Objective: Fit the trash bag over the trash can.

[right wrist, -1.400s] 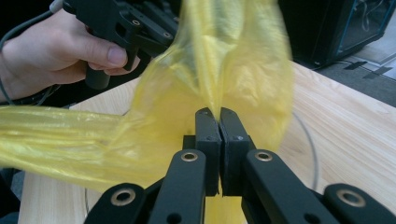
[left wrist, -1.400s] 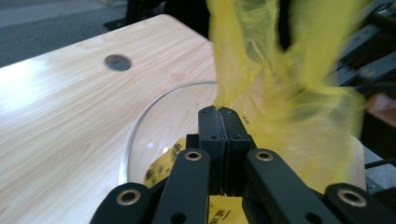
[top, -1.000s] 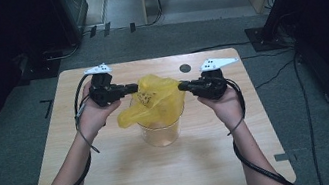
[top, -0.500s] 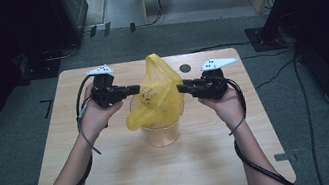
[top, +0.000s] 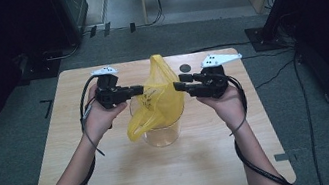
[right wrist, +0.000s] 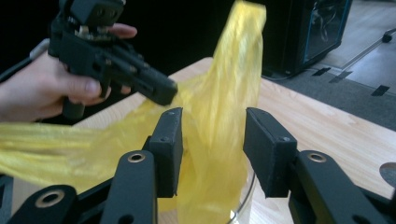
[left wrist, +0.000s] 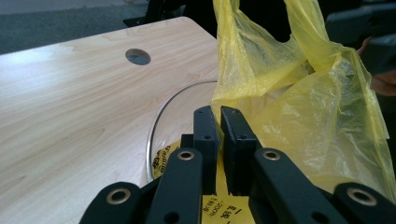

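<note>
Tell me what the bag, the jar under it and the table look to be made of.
Bag: thin yellow plastic film, glossy and translucent; it crinkles and light passes through.
Jar: clear glass or hard plastic, I cannot tell which; the tabletop shows through its wall and the rim glints.
Table: pale wood or wood-look laminate, matte to satin; grain lines run across it.
</note>
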Tool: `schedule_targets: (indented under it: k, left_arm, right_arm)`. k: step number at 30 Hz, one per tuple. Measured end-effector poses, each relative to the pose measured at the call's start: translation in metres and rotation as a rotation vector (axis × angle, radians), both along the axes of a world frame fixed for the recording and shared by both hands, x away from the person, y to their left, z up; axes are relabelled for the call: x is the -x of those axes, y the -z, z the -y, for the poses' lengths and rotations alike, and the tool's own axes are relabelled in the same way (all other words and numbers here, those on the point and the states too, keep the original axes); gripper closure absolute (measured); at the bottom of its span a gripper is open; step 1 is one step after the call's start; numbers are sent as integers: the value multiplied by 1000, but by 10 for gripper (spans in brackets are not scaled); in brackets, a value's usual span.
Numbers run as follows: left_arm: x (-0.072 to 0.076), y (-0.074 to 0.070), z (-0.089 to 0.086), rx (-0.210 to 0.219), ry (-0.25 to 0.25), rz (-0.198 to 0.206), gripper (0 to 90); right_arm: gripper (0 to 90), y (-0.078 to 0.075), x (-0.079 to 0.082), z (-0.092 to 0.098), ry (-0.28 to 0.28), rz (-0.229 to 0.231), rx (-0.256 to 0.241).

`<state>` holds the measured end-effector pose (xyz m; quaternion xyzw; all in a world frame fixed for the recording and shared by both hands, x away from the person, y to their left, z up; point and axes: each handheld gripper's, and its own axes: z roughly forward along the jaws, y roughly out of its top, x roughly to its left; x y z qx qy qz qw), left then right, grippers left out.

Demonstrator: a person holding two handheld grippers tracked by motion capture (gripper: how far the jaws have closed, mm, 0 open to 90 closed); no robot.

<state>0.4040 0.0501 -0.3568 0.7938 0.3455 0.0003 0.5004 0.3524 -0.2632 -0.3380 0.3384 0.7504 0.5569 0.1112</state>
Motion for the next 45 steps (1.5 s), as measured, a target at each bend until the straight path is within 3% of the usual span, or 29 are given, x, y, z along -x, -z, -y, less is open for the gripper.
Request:
schedule_targets:
  k: [3, 8, 13, 16, 20, 25, 36, 45]
  left_arm:
    - [3, -2, 3, -13, 12, 10, 854]
    - [8, -3, 11, -34, 39, 15, 861]
    - [14, -4, 20, -48, 64, 25, 864]
    - [16, -5, 22, -50, 79, 26, 865]
    - [18, -9, 21, -30, 92, 25, 878]
    - [17, -14, 13, -17, 75, 42, 884]
    - [10, -12, -8, -4, 27, 23, 888]
    - [10, -5, -18, -17, 29, 5, 888]
  right_arm:
    - [560, -7, 4, -2, 9, 3, -20]
    - [586, -18, 11, -14, -10, 51, -26]
    - [638, -17, 15, -32, -29, 77, -42]
    - [655, -8, 13, -45, -41, 59, -16]
    - [654, 10, 6, -53, -36, -8, 47]
    - [581, 21, 0, -53, -28, -57, 94]
    - [406, 21, -3, -42, 27, -60, 175]
    - [375, 25, -7, -28, 88, -62, 194]
